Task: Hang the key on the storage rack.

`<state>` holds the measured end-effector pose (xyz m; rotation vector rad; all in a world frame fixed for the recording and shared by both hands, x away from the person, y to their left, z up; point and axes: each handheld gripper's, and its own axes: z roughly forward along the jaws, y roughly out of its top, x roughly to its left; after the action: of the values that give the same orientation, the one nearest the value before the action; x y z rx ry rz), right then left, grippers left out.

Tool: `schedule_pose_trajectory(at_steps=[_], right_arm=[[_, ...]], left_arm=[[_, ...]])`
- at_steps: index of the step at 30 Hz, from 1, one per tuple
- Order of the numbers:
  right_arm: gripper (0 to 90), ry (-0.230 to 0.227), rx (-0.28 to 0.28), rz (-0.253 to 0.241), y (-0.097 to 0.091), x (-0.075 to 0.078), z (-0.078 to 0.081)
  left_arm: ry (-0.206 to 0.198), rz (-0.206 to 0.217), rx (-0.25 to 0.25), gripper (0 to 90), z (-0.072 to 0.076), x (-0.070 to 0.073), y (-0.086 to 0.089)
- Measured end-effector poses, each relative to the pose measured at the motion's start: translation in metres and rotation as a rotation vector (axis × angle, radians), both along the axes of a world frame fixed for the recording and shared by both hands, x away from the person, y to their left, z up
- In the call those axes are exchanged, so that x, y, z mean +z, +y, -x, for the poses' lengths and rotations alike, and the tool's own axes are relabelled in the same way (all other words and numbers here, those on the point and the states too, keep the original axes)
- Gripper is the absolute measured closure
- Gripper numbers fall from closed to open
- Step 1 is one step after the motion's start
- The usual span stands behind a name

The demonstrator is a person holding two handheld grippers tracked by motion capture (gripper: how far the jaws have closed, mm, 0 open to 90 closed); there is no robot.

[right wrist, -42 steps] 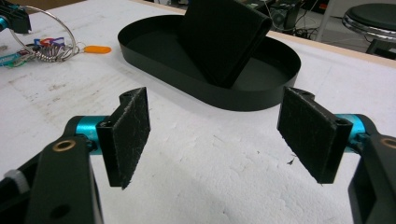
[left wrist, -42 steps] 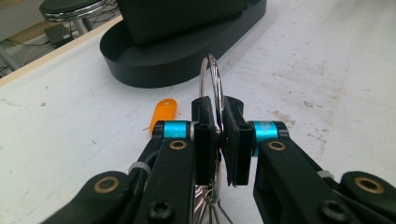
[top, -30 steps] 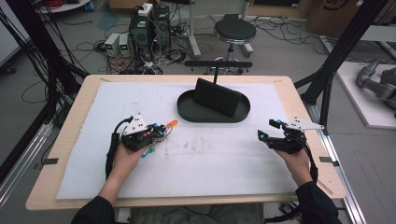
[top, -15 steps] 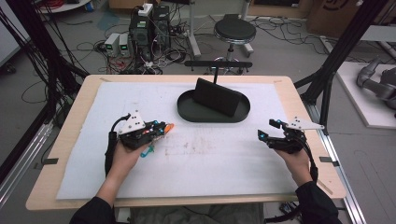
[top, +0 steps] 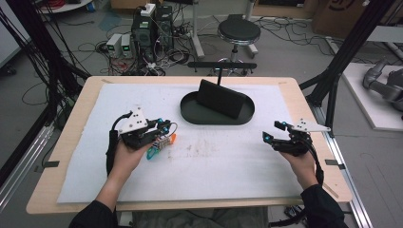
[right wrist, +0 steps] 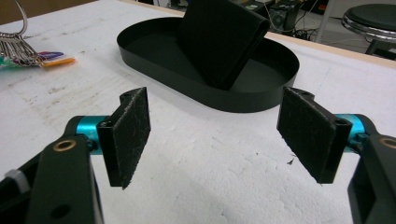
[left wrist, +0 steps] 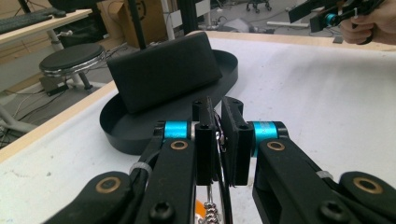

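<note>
My left gripper sits at the left of the white mat, shut on the thin wire ring of a bunch of keys with cyan and orange tags. The ring runs between its nearly closed jaws, and the keys trail down beside the hand onto the mat. The keys appear again at the far left of the right gripper view. At the right of the mat, my right gripper stands open with nothing between its pads. It points toward a black oval tray.
A black wallet leans upright inside the tray, which sits at the back middle of the mat. In the left gripper view the tray and wallet lie just ahead. A stool, cables and computers stand on the floor behind the table.
My left gripper has shifted slightly with the keys, whose tags have swung a little. The right gripper has stayed where it was, open.
</note>
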<state>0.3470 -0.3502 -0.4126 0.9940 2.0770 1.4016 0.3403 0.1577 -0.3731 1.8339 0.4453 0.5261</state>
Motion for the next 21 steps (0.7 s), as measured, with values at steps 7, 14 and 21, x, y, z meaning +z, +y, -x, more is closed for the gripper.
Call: schedule_pose_trajectory(at_steps=[7, 14, 21], right_arm=[[26.3, -0.005, -0.002, -0.005, 0.0, 0.0, -0.001], [26.5, -0.004, 0.0, -0.008, 0.0, 0.001, -0.002], [26.5, -0.003, 0.003, -0.011, -0.001, 0.001, -0.001]], left_arm=[[-0.017, -0.005, -0.02, 83.7, 0.0, 0.011, -0.007], [-0.039, -0.003, -0.042, 83.7, -0.003, 0.027, -0.019], [-0.062, 0.002, -0.054, 83.7, -0.007, 0.043, -0.028]])
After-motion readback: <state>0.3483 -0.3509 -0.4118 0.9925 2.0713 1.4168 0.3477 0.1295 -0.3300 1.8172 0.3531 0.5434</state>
